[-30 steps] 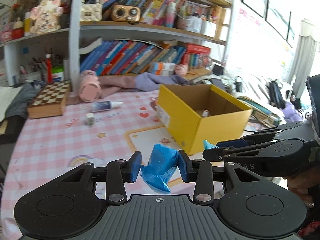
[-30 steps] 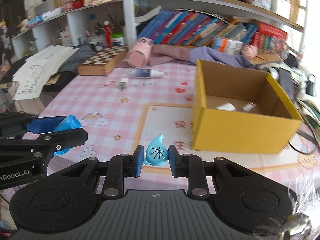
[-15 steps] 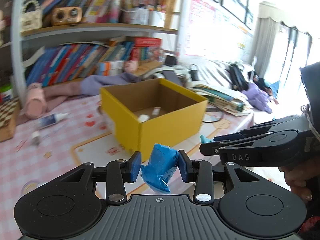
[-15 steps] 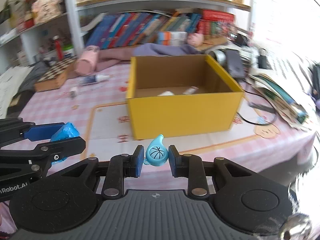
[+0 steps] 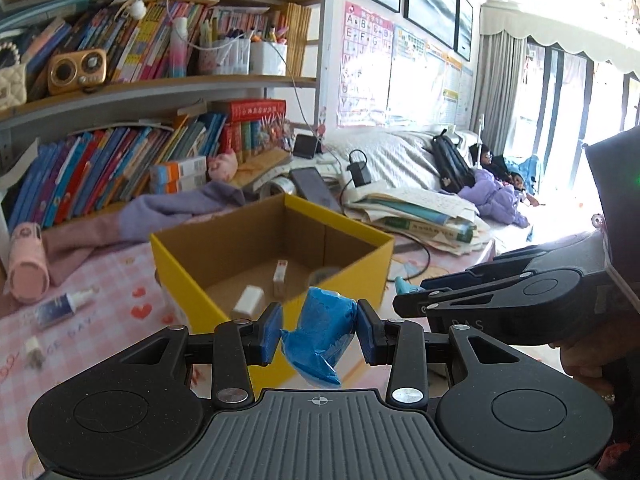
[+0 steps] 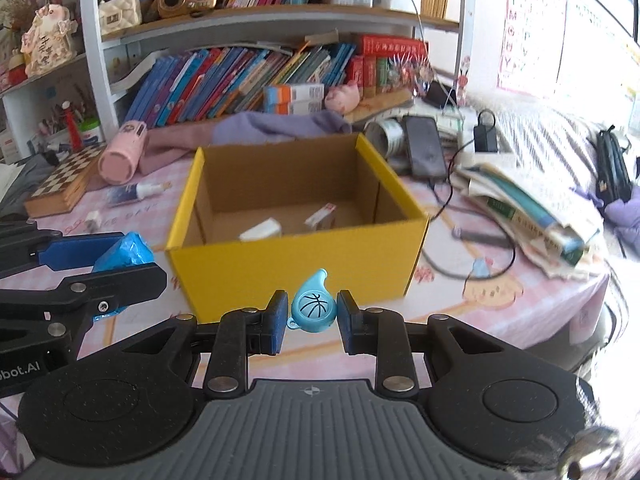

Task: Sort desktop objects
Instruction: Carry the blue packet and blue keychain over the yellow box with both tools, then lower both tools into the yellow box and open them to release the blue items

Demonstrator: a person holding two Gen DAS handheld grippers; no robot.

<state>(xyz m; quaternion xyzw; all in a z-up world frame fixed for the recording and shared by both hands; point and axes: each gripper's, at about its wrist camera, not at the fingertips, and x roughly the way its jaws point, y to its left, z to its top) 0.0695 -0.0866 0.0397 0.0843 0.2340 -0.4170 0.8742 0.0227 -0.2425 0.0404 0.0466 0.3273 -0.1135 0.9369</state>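
Observation:
My left gripper (image 5: 319, 330) is shut on a crumpled blue packet (image 5: 320, 336), held above the near corner of the open yellow cardboard box (image 5: 192, 280). My right gripper (image 6: 312, 322) is shut on a light-blue teardrop whistle (image 6: 313, 307) with a basketball mark, in front of the box's near wall (image 6: 296, 268). Inside the box lie a white block (image 6: 262, 230) and a small red-and-white carton (image 6: 322, 216). Each gripper shows at the side of the other's view: the right gripper (image 5: 404, 292) and the left gripper (image 6: 120, 260).
On the pink checked tablecloth (image 6: 520, 312) lie a small spray bottle (image 6: 136, 192), a small white item (image 6: 94, 218), a pink tumbler on its side (image 6: 122, 156) and a chessboard box (image 6: 64, 184). Books, a phone and cables (image 6: 532, 204) lie right of the box. Bookshelves stand behind.
Both grippers have swung right and moved closer to the yellow box, holding their objects. The left gripper now looks down into the box over its corner.

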